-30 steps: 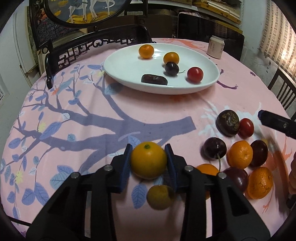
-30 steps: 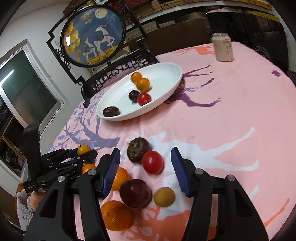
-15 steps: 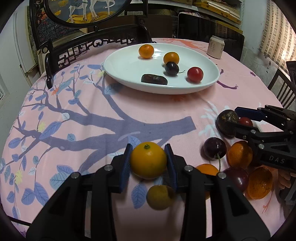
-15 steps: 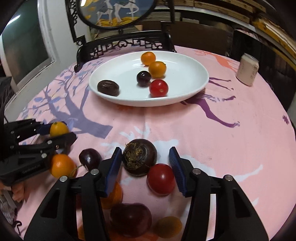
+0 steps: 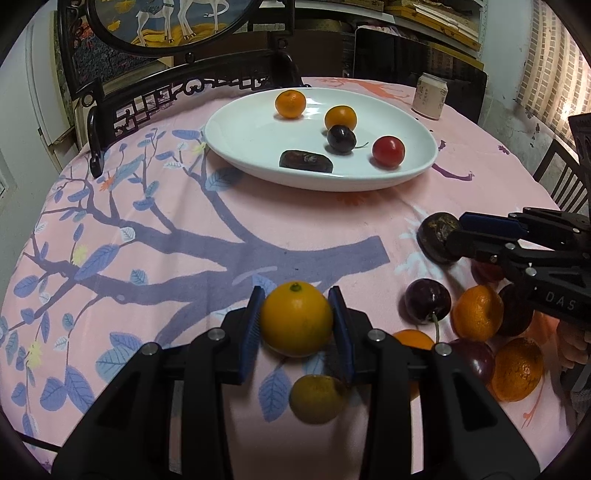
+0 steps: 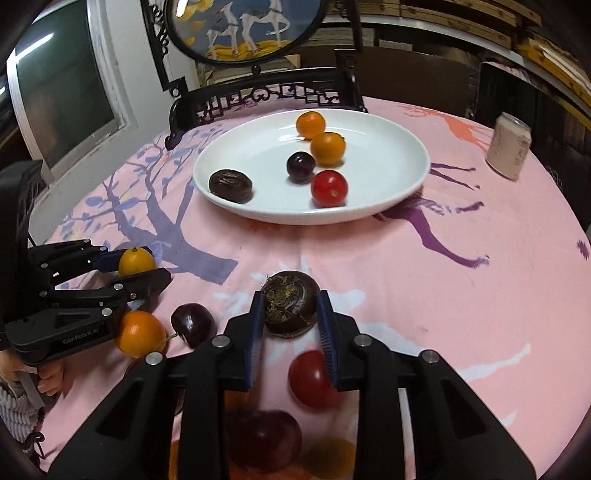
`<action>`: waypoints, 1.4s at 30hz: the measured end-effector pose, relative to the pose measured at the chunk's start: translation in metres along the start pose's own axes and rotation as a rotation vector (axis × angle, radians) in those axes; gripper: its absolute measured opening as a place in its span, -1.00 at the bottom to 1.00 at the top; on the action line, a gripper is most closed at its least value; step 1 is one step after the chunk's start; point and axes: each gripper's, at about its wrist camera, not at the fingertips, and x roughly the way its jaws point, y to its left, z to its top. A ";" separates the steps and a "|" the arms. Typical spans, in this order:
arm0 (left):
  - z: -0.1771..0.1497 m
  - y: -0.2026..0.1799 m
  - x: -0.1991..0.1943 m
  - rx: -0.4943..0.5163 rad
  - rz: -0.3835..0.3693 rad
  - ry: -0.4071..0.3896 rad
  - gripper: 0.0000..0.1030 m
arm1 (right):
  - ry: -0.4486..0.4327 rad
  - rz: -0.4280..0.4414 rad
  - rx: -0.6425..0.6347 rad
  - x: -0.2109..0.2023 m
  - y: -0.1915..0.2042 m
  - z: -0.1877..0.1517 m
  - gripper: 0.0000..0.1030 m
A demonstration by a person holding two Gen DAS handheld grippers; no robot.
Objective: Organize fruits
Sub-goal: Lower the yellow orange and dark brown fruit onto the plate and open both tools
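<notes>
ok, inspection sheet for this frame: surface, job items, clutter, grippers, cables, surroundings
Surface: round table, pink tree-print cloth.
Job's things: white plate holds five fruits, among them a red tomato; loose fruit pile on the cloth by the right gripper.
Clutter: drink can beyond the plate.
Grippers: left gripper shut on a yellow-orange citrus; right gripper closed around a dark round fruit.
Cables: nothing seen.
Surroundings: carved dark chair, round deer picture, window.
</notes>
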 end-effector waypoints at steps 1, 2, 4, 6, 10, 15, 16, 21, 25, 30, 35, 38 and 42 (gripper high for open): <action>0.000 0.000 0.000 0.000 -0.001 0.000 -0.30 | 0.020 -0.005 -0.016 0.006 0.001 -0.001 -0.15; 0.000 0.000 0.000 0.001 0.001 0.000 -0.29 | -0.002 -0.023 -0.018 0.007 -0.001 -0.001 -0.16; 0.001 0.000 0.000 0.002 0.000 -0.001 -0.29 | 0.006 -0.015 0.010 0.006 -0.006 0.000 -0.21; 0.002 0.000 0.001 0.002 -0.001 -0.001 -0.29 | -0.001 -0.016 0.012 0.006 -0.006 -0.001 -0.22; 0.004 -0.001 0.000 0.006 0.006 -0.008 -0.31 | -0.030 -0.018 0.047 0.000 -0.010 -0.002 -0.22; 0.019 0.000 -0.021 -0.008 -0.013 -0.078 -0.31 | -0.118 0.000 0.098 -0.028 -0.015 0.004 -0.22; 0.026 0.000 -0.024 -0.008 -0.017 -0.087 -0.31 | -0.139 0.002 0.109 -0.032 -0.016 0.007 -0.22; 0.079 0.004 -0.018 -0.027 -0.023 -0.119 -0.31 | -0.193 -0.016 0.158 -0.033 -0.028 0.044 -0.22; 0.112 0.013 0.014 -0.062 0.001 -0.091 -0.31 | -0.191 -0.028 0.214 -0.010 -0.046 0.075 -0.22; 0.123 0.026 0.059 -0.091 0.004 -0.017 -0.26 | -0.166 -0.034 0.270 0.023 -0.066 0.095 -0.19; 0.120 0.030 0.057 -0.098 0.001 -0.037 0.26 | -0.178 0.004 0.264 0.028 -0.070 0.097 0.02; 0.118 0.025 0.044 -0.084 0.036 -0.092 0.57 | -0.189 0.020 0.266 0.021 -0.070 0.099 0.02; 0.113 0.026 0.034 -0.094 0.022 -0.103 0.62 | -0.193 0.042 0.276 0.012 -0.066 0.101 0.09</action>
